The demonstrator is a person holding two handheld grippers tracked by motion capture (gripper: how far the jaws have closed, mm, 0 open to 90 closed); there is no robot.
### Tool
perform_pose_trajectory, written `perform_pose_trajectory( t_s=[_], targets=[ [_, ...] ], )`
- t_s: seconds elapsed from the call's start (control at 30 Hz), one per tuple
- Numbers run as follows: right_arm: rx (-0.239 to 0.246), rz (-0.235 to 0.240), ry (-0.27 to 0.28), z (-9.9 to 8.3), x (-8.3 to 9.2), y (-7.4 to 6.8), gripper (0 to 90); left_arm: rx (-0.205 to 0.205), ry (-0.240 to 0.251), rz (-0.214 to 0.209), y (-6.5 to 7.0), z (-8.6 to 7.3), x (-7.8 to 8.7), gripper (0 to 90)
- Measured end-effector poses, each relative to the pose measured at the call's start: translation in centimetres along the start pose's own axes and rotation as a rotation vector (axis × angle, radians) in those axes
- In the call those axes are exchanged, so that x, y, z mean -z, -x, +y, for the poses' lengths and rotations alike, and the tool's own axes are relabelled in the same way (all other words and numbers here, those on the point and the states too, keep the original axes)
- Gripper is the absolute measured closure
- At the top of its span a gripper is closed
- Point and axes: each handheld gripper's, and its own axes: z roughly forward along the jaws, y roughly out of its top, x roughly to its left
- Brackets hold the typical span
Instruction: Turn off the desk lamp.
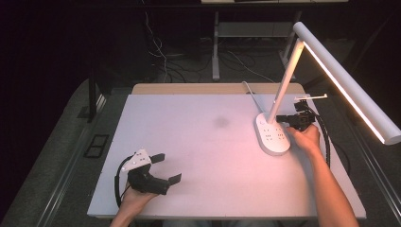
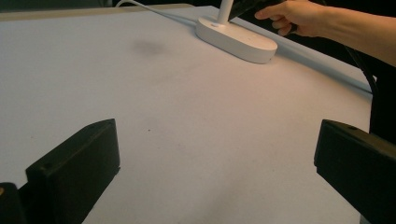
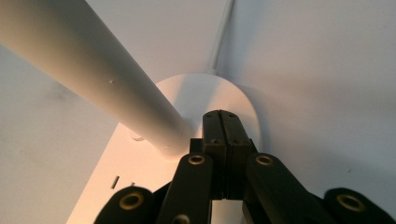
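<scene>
**Right gripper closed at the lamp's stem, left gripper idle and open**

Nearest you, your left hand (image 1: 135, 197) held the left gripper (image 1: 166, 169) low over the front-left part of the white table (image 1: 198, 142). Its jaws stood wide apart with nothing between them; in the left gripper view they framed only bare tabletop, one at each lower corner. The grey three-cornered plate (image 1: 138, 159) sat on top of it, and its black cable (image 1: 118, 182) looped back toward your wrist.

Farther out, on the right half of the table, a faint dark smudge (image 1: 221, 122) marked the surface near the middle. Just beyond it to the right lay the desk lamp's base (image 1: 272, 136), a white oblong with socket slots on top. Your right hand (image 1: 306, 137) rested beside the base's right edge, carrying the right gripper (image 1: 282, 118) up against the foot of the lamp's stem (image 1: 285, 80). In the right gripper view its jaws were pressed fully together, empty, with their tips over the base just beside where the stem met it. I cannot tell whether the tips touched the base.

The stem leaned up and to the right to the lit lamp head (image 1: 347, 82), a long white bar slanting down toward the table's right side. The lamp's white cord (image 1: 250, 94) ran off the far edge.
</scene>
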Motion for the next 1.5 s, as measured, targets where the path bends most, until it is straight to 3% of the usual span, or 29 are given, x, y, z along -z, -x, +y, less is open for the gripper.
perform_pose_trajectory(
  t_s=[0.43,0.57,1.2,1.5],
  targets=[
    [-0.028,0.008,0.011,-0.3,0.0,0.2,90.0,0.0,-0.002,-0.002,0.0,0.0,-0.1,0.0],
    [-0.012,-0.01,0.003,0.0,-0.1,-0.1,90.0,0.001,0.001,0.001,0.0,0.0,0.0,0.0],
    [0.011,0.01,-0.003,0.3,-0.8,-0.8,90.0,-0.003,-0.003,0.003,0.0,0.0,0.1,0.0],
    [-0.023,0.019,0.02,-0.1,-1.0,-0.5,90.0,-0.003,0.0,0.002,0.0,0.0,0.2,0.0]
  ],
)
